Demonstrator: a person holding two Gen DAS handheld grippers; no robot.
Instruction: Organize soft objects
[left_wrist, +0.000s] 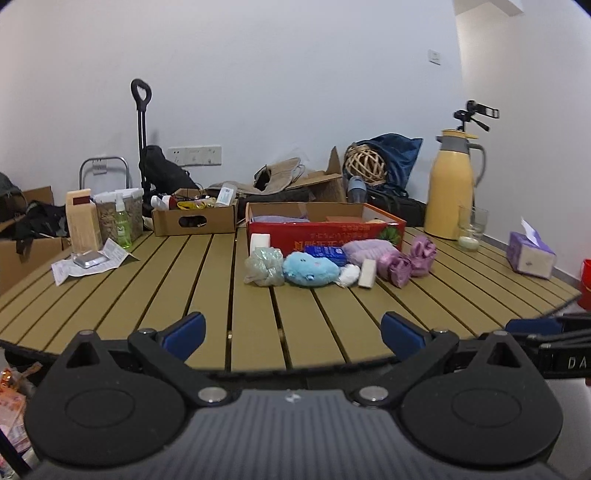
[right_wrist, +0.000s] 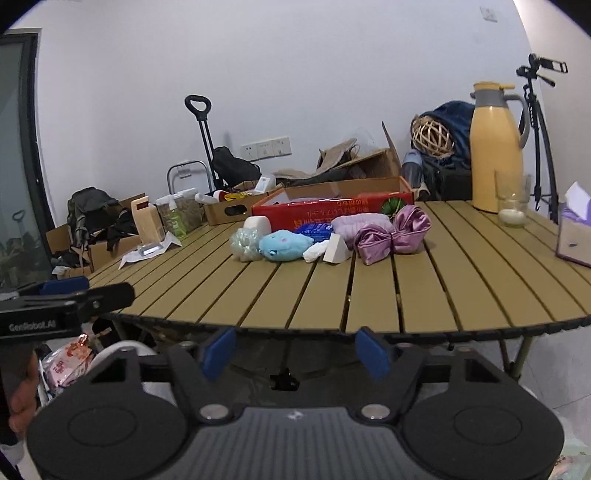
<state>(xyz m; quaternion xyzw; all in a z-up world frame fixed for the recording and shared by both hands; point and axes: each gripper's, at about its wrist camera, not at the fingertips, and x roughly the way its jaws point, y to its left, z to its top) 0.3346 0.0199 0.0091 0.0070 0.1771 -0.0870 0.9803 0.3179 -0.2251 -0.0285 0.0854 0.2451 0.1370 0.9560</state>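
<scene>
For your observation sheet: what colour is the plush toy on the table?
Light blue plush toy, clearest in the left wrist view.

Your slatted table (left_wrist: 207, 273) looks like matt, tan wood-look boards. On it, the blue plush toy (left_wrist: 311, 270) is fuzzy cloth, the purple bow (right_wrist: 393, 234) a glossy satin, the mesh sponge (left_wrist: 263, 266) a shiny netted plastic. The red box (left_wrist: 332, 230) is printed cardboard, slightly glossy. Your gripper pads (right_wrist: 218, 353) are matt blue on black, matt plastic bodies.
</scene>
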